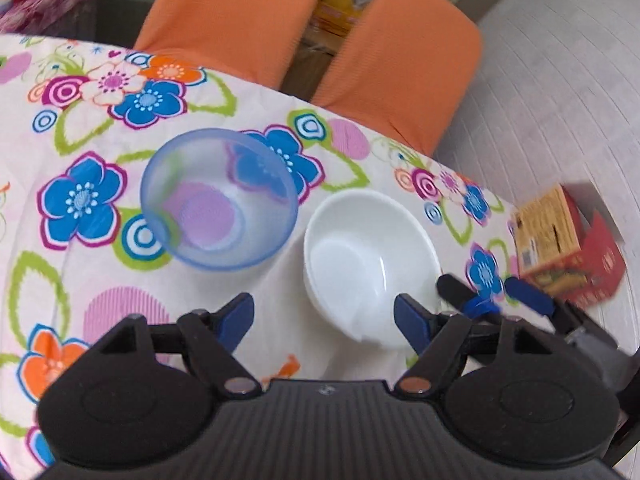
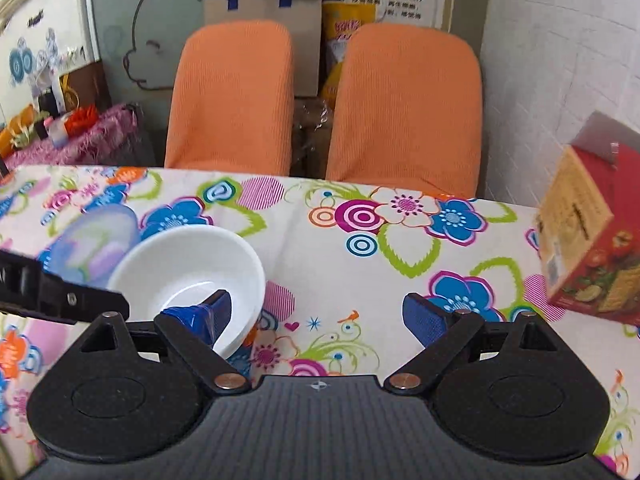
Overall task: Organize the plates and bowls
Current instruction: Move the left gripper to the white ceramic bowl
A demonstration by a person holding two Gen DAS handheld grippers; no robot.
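A translucent blue bowl (image 1: 219, 199) stands upright on the flowered tablecloth (image 1: 80, 128). Just right of it sits a white bowl (image 1: 370, 264) whose rim looks doubled, as if two are nested. My left gripper (image 1: 324, 316) hovers open at the white bowl's near edge, its right finger beside the near rim. My right gripper (image 1: 488, 294) is at that bowl's right side. In the right wrist view the right gripper (image 2: 320, 314) is open, its left finger over the white bowl (image 2: 188, 276). The blue bowl (image 2: 96, 248) lies behind, and the left gripper (image 2: 60, 296) reaches in from the left.
A red and yellow carton (image 2: 588, 240) stands at the table's right edge (image 1: 560, 248). Two orange chair backs (image 2: 232, 96) line the far side of the table. Bare flowered cloth (image 2: 400, 264) stretches between the white bowl and the carton.
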